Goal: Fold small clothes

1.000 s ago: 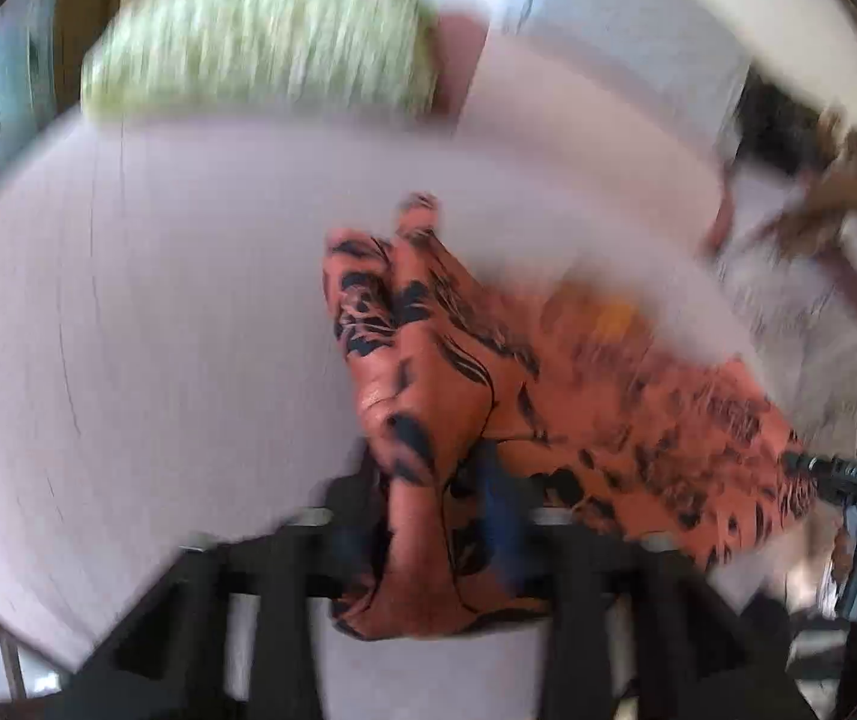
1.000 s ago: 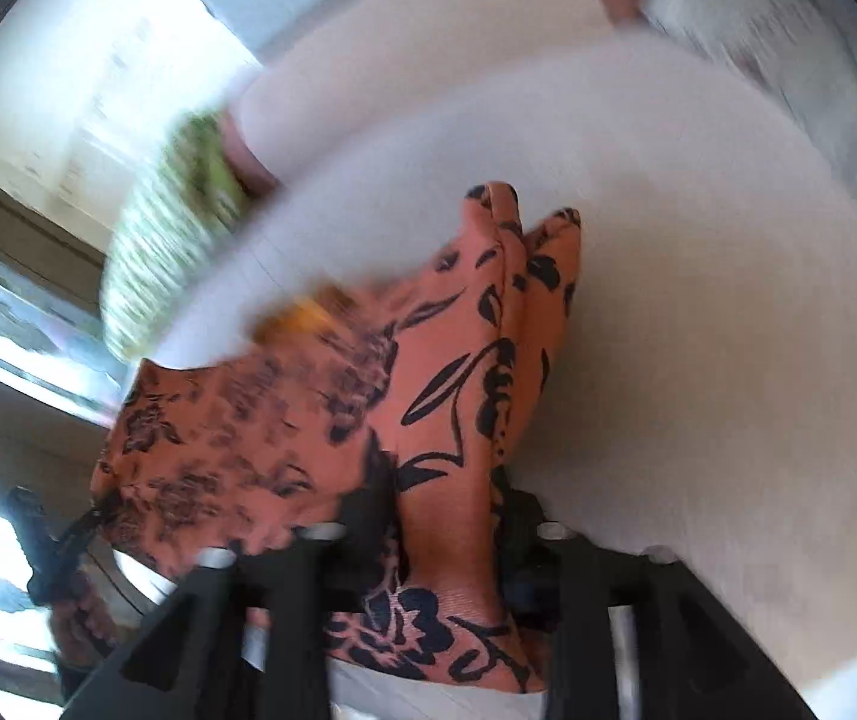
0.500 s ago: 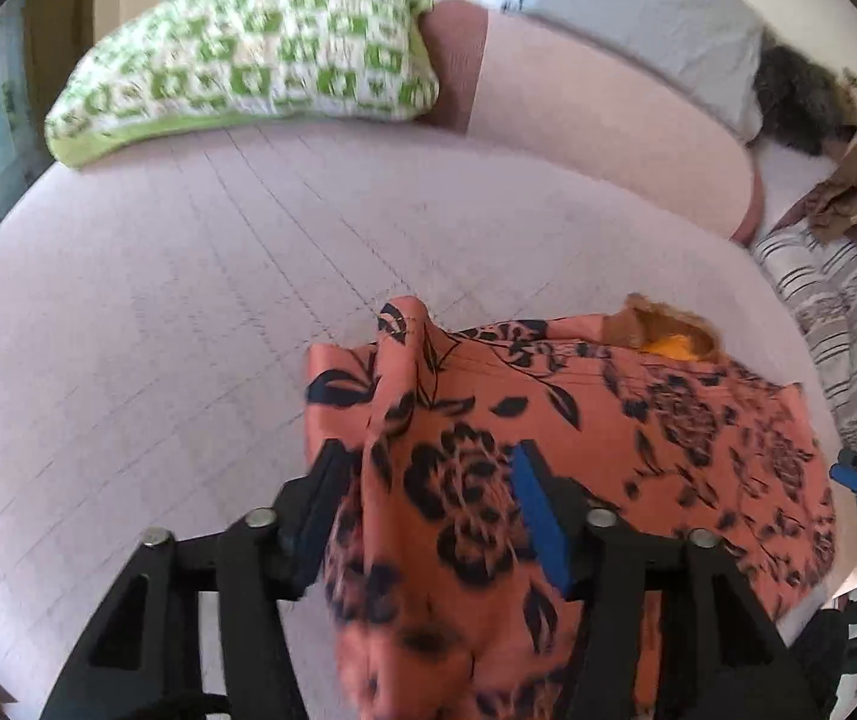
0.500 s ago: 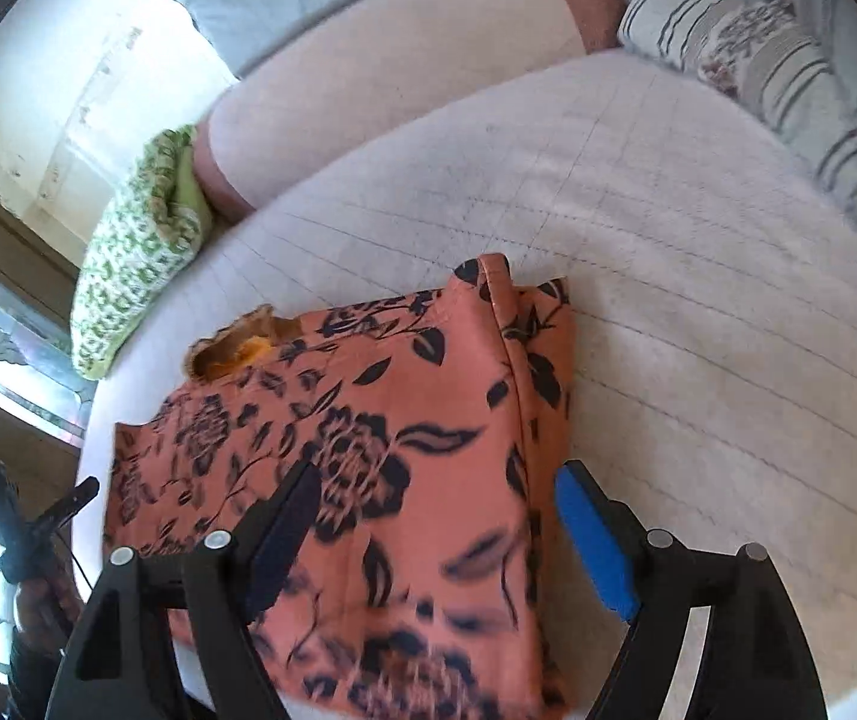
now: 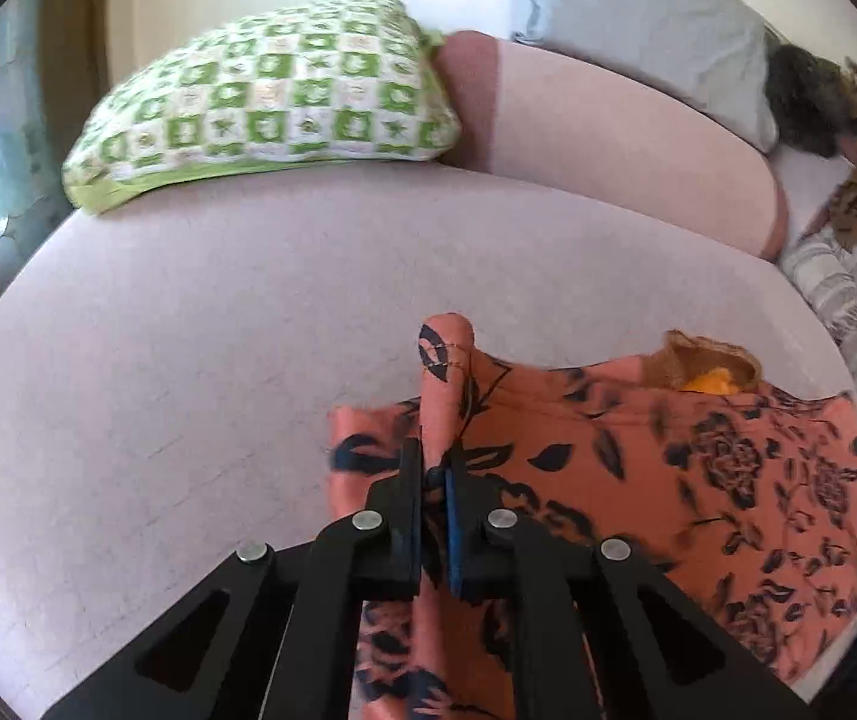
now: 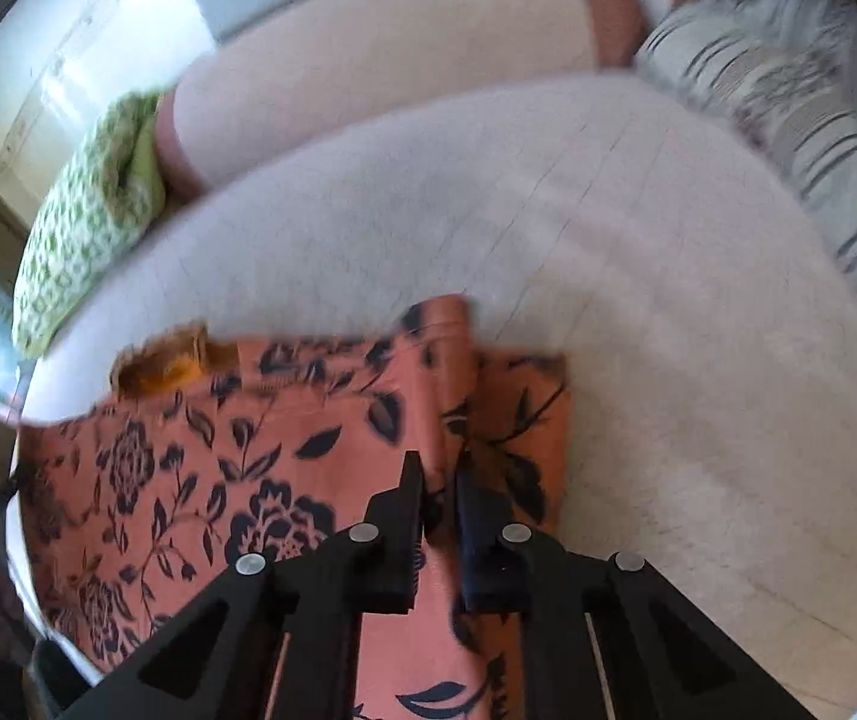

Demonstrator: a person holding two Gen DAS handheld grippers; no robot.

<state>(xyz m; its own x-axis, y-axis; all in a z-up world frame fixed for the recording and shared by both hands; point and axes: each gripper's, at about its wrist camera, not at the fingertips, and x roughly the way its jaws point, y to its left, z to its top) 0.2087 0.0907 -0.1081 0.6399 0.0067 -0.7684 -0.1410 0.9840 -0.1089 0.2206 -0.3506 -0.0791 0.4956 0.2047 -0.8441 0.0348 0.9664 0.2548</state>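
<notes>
Between the fingers of the left gripper there's a pinched ridge of one orange floral garment, jaws nearly shut on it. Same deal with the right gripper, clamped on another fold of it. Cloth spreads on the bed ahead. One green checkered pillow sits beyond the fingertips. No readable writing anywhere.

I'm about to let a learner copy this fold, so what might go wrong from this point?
1. Each hand-held gripper, left and right, pinches only a narrow ridge of the orange floral garment; the fabric may slip out when lifted.
2. The pinches bunch the cloth, so creases might get folded in.
3. The garment lies near the edge of the bed closest to the person; its loose part could slide off.
</notes>
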